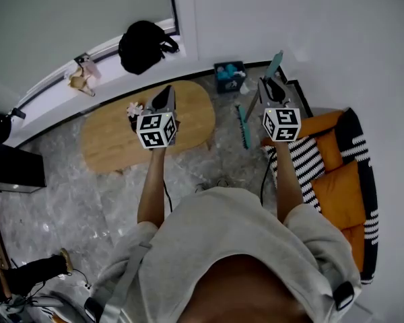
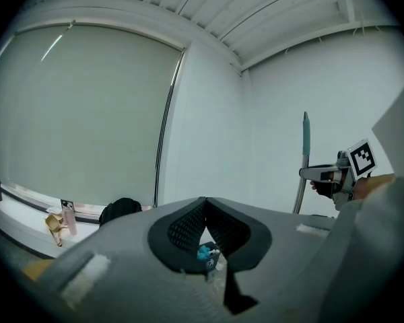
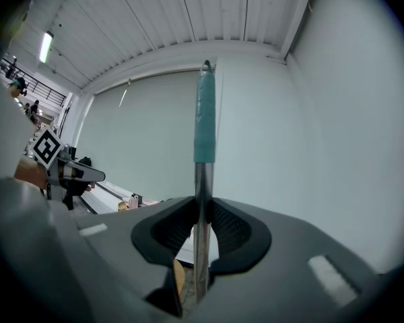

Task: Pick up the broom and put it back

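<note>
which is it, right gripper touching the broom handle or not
Touching. In the right gripper view the right gripper has both pads pressed on the broom handle, no gap either side.

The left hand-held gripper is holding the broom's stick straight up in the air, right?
Not quite. The stick is held straight up, but by the right hand-held gripper, whose jaws are closed on the broom. The right gripper view shows this. The left hand-held gripper has nothing between its jaws.
</note>
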A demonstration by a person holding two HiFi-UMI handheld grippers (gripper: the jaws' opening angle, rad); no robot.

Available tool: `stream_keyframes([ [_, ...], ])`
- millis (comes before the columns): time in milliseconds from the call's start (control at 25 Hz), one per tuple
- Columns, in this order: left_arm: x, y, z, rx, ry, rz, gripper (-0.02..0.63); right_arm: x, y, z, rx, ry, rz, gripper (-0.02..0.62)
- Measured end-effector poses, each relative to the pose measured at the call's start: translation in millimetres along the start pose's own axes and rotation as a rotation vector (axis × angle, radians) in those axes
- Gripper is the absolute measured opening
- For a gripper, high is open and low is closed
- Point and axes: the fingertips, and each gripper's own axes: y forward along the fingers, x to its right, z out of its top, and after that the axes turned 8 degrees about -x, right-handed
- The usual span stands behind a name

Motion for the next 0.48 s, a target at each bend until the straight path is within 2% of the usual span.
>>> stream_keyframes([
  [480, -19, -31, -14, -0.013, 0.004, 0.015, 0.003, -19, -14, -3, -0.012, -0.003, 0.003, 0.081],
])
